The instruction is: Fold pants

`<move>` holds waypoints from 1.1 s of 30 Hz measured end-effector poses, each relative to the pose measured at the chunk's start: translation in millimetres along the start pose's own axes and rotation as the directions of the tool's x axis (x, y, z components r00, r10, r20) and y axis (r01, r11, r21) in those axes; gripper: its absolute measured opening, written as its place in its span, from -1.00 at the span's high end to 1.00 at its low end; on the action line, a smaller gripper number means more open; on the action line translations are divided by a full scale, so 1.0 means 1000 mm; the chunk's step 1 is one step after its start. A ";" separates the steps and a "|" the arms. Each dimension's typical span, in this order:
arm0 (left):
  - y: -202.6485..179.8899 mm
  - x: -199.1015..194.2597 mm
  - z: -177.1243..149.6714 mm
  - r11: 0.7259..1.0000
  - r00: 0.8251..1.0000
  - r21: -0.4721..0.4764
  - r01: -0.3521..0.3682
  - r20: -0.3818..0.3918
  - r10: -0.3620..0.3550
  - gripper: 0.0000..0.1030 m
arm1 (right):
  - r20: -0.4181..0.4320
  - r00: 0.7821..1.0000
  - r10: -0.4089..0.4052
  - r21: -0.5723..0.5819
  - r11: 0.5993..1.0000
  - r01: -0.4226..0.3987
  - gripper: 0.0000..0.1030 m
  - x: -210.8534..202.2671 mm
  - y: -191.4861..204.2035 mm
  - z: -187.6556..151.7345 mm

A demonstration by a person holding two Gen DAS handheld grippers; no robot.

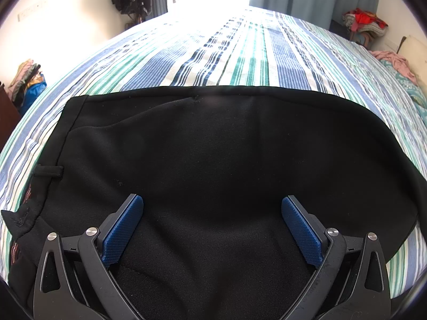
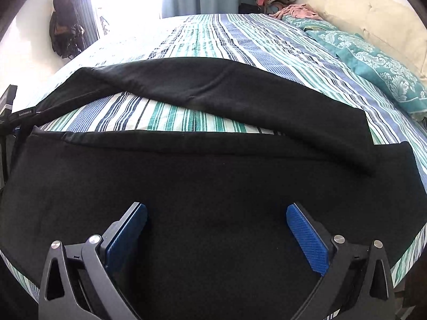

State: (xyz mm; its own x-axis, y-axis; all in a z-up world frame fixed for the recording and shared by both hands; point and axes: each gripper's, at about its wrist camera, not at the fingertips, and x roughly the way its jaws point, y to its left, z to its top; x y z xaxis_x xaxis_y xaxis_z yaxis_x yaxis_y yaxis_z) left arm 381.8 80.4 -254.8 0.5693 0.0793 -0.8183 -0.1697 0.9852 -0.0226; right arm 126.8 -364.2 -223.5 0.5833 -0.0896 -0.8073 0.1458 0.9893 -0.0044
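The black pants [image 1: 213, 146] lie spread on the bed [image 1: 240, 53], over its striped sheet, and serve as the landmark here. The left gripper [image 1: 212, 229] hangs above the waist end of the pants with its blue pads [image 1: 124, 229] wide apart and nothing between them; the waistband with a belt loop [image 1: 48, 172] sits toward the left edge of that view. The right gripper [image 2: 216, 236] hangs above the leg end of the pants, its pads [image 2: 307, 240] also spread apart and holding nothing. In the right view the two legs part: the near leg [image 2: 213, 186] lies flat under the gripper, while the far leg [image 2: 226, 90] angles across beyond it, its cuff end overlapping the near leg, with a wedge of sheet showing between them. Beyond the pants, at the bed's head side, lie a teal patterned blanket [image 2: 373, 61] and a pink garment [image 2: 296, 10].
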 end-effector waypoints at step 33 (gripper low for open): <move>0.000 0.000 0.000 1.000 1.000 0.000 0.000 0.000 0.000 -0.99 | 0.234 0.934 0.272 0.591 0.723 -0.358 -0.71 -0.017 -0.143 -0.004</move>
State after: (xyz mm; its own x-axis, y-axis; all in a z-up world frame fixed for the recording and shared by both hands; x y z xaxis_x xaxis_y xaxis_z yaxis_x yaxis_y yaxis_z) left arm 381.6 80.7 -254.9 0.5690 0.0789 -0.8186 -0.1696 0.9852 -0.0229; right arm 93.3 -503.4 -211.3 0.7709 0.1583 -0.6170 0.3685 0.6792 0.6347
